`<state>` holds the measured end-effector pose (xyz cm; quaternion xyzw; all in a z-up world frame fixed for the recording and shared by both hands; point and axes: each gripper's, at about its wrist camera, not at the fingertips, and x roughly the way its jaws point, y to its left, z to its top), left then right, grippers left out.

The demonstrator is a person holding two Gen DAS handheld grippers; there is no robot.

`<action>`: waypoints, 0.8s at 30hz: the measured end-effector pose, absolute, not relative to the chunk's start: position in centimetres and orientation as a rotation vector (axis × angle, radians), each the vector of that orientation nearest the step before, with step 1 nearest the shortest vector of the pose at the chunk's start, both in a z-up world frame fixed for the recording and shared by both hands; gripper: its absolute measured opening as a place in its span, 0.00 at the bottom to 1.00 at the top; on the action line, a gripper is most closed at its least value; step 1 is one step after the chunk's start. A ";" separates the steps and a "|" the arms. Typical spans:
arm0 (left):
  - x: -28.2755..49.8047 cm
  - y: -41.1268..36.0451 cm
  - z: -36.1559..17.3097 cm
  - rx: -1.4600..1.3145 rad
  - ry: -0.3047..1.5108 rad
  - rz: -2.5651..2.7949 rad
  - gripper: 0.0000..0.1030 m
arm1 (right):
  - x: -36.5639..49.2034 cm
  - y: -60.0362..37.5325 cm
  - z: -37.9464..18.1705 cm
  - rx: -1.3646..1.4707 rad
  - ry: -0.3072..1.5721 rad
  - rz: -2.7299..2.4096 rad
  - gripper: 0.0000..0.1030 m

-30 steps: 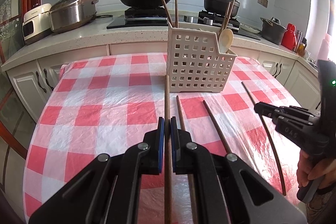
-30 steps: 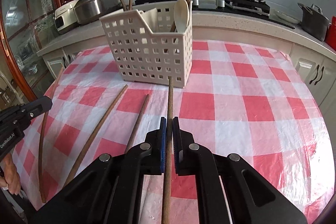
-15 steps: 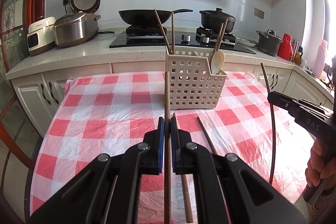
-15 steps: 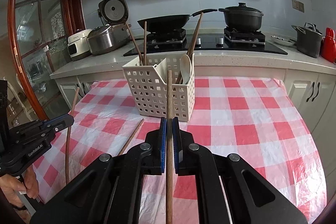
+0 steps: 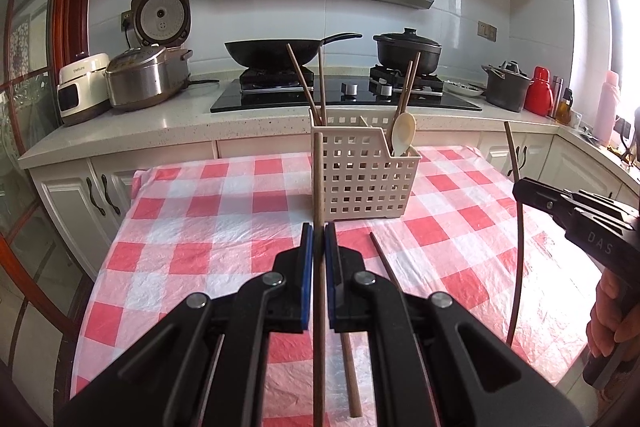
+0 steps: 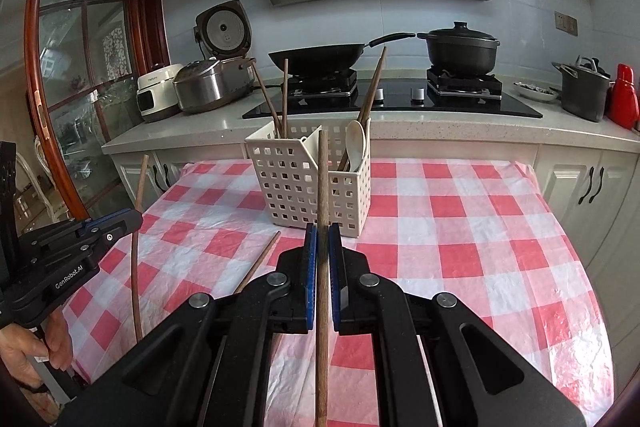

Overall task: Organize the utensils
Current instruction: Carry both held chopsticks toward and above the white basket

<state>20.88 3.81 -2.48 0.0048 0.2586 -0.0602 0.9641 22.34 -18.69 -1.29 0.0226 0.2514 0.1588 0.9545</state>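
Both tongs are pinching a chopstick each: left tongs (image 5: 316, 251) and right tongs (image 6: 322, 251), lifted above the counter (image 5: 224, 243). I'd tilt tips down and drop them into the basket (image 5: 362, 179) beside the others.

basket (image 5: 364, 175) on table (image 5: 224, 223); 2 loose chopsticks (image 5: 383, 261) before it; stove (image 5: 344, 93) behind
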 end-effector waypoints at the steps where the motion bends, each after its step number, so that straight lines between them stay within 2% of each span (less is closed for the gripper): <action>1: 20.8 3.8 -2.4 0.010 0.522 -0.121 0.06 | 22.2 -18.7 -1.3 0.045 0.510 0.322 0.06; 24: 17.2 3.5 0.0 0.027 0.443 -0.112 0.06 | 18.7 -19.8 1.4 0.037 0.428 0.326 0.06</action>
